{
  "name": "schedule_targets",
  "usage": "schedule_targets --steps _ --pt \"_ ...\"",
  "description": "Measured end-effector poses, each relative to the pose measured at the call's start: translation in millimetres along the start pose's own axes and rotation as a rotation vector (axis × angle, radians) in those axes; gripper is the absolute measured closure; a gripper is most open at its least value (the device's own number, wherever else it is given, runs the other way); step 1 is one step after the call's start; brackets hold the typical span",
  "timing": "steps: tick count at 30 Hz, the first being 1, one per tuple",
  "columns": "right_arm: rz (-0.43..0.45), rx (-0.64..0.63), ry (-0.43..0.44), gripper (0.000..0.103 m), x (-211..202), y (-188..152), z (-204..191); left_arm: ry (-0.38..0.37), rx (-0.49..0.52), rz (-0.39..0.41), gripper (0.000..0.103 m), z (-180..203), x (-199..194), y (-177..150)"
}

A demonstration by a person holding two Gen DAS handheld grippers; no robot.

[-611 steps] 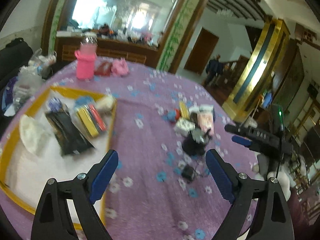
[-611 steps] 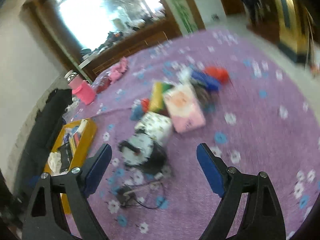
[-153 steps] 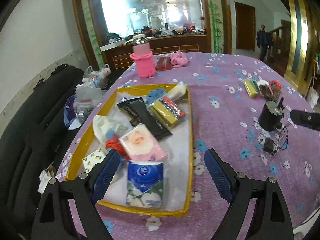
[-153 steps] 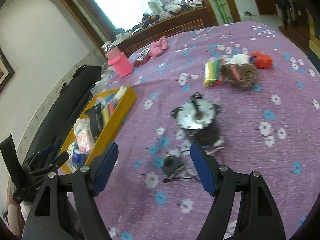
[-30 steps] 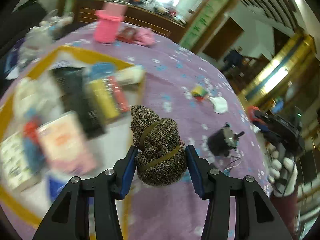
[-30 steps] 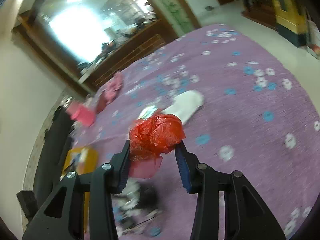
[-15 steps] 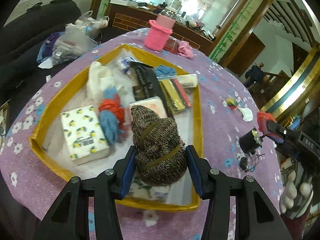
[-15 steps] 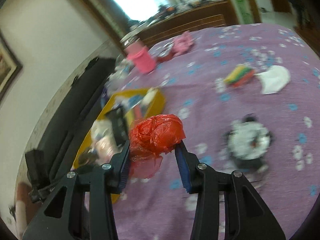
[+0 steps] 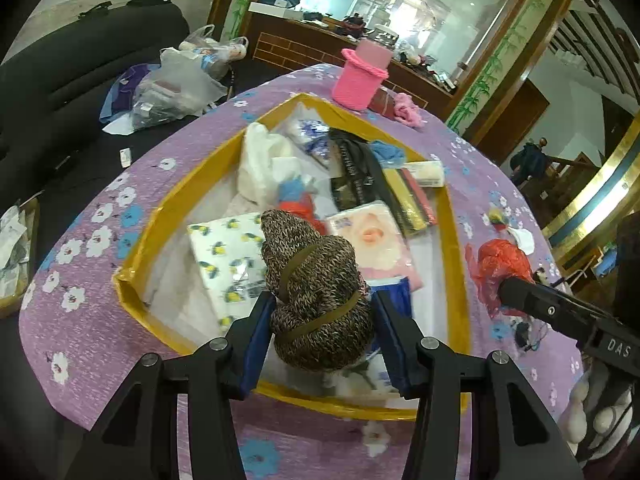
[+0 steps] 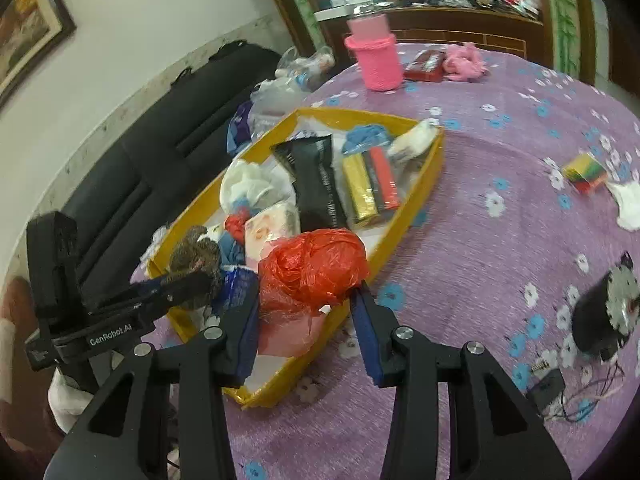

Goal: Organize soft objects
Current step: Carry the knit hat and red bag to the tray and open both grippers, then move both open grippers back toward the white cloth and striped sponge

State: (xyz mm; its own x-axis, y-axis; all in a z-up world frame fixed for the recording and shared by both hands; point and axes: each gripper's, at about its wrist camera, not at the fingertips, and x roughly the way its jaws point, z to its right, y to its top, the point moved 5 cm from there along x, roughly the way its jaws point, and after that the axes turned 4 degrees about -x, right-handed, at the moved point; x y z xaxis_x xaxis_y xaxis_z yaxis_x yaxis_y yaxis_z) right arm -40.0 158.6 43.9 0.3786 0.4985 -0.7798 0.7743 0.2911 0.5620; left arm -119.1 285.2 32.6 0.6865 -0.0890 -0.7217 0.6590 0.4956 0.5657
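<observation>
Soft brown knitted bundle bound with olive bands (image 9: 318, 292) is pinched between the left tool (image 9: 320, 336) pads, hanging over the six o'clock end of the yellow-rimmed tray (image 9: 176, 208), likely to drop among the tissue packs. At three o'clock, the right tool (image 10: 306, 320) squeezes a crumpled red plastic bag (image 10: 316, 268) above the tray's rim on the purple flowered counter (image 10: 500, 152).

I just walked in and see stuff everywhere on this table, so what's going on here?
A person is sorting soft things into a yellow tray on the purple floral tablecloth. The left gripper is shut on a brown knitted bundle above the tray's near end. The right gripper is shut on a red plastic bag, over the tray's edge. Tissue packs and other soft items already lie in the tray; a colourful sponge is still out on the cloth.
</observation>
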Motion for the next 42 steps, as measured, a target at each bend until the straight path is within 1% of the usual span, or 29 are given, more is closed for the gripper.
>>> schedule_targets --steps 4,5,8,10,12,16,19,23,28,33,42 --pt "-0.041 -0.046 0.000 0.062 14 -1 -11 0.042 0.022 0.017 0.053 -5 3 0" --pt "-0.052 -0.060 -0.002 0.060 18 -2 -15 0.048 0.030 0.025 0.053 -4 2 0" --pt "-0.075 -0.087 -0.016 0.059 28 -6 -23 0.043 0.043 0.028 0.049 -4 3 0" --pt "-0.092 -0.093 -0.011 0.057 33 -9 -27 0.035 0.038 0.035 0.041 -5 2 1" --pt "-0.106 -0.103 -0.011 0.054 36 -12 -31 0.031 0.043 0.053 0.037 -5 -1 2" --pt "-0.112 -0.127 -0.016 0.050 38 -15 -36 0.028 0.061 0.083 0.024 -4 -8 4" --pt "-0.108 -0.128 -0.010 0.048 35 -17 -37 0.044 0.082 0.104 0.022 -2 -13 4" --pt "-0.090 -0.110 -0.011 0.048 27 -19 -35 0.089 0.108 0.128 0.020 2 -18 3" --pt "-0.053 -0.072 -0.010 0.048 13 -21 -24 0.140 0.141 0.150 0.016 11 -26 1" --pt "-0.030 -0.032 -0.019 0.048 2 -24 -10 0.182 0.176 0.161 0.015 23 -30 -1" --pt "0.000 0.010 -0.009 0.048 -14 -32 7 0.202 0.235 0.172 0.014 45 -39 -7"
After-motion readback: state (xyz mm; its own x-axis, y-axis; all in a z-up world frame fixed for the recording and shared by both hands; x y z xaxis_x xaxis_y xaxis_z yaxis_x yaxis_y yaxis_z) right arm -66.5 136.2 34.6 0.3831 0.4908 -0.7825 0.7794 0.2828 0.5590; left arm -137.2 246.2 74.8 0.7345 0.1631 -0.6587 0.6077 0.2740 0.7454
